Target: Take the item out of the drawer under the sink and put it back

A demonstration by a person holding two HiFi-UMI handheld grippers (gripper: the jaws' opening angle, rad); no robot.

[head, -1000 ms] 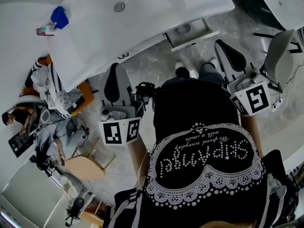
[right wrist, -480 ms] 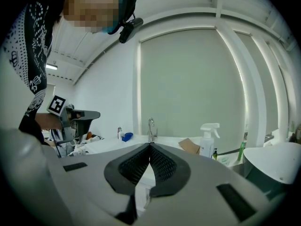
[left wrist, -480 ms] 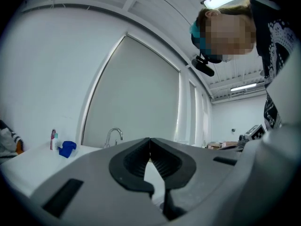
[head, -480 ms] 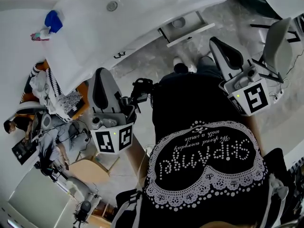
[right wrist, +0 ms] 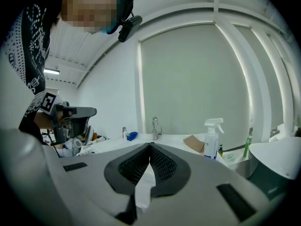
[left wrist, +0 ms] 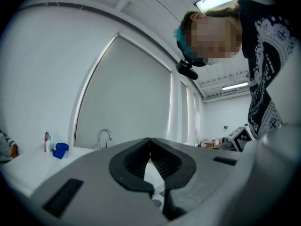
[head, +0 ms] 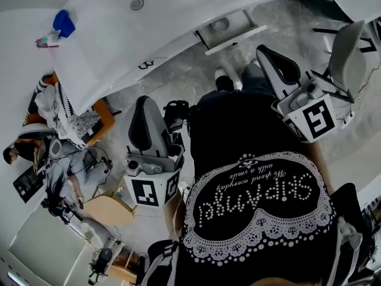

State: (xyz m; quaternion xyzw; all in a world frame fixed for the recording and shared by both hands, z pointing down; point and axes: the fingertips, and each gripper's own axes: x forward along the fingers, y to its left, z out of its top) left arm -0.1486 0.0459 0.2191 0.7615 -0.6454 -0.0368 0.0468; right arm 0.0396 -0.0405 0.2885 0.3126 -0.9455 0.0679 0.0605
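Centrally in the head view, the left gripper [head: 144, 103] points toward the top of the frame, with the right gripper [head: 266, 53] at right of centre, both raised in front of the person's black top [head: 256, 207]. The left gripper view shows the left gripper [left wrist: 149, 141] with its jaws fully together, tips touching, nothing between them. The right gripper [right wrist: 150, 145] likewise has its jaws closed tip to tip and empty. Beyond the right gripper, at upper centre of the head view, the drawer [head: 238, 42] stands pulled out from under the white sink [head: 119, 34]. A small round item [head: 221, 24], too small to identify, lies inside it. A blue object [head: 63, 22] rests at the upper left. A spray bottle [right wrist: 212, 138] and a faucet [right wrist: 155, 127] appear in the right gripper view.
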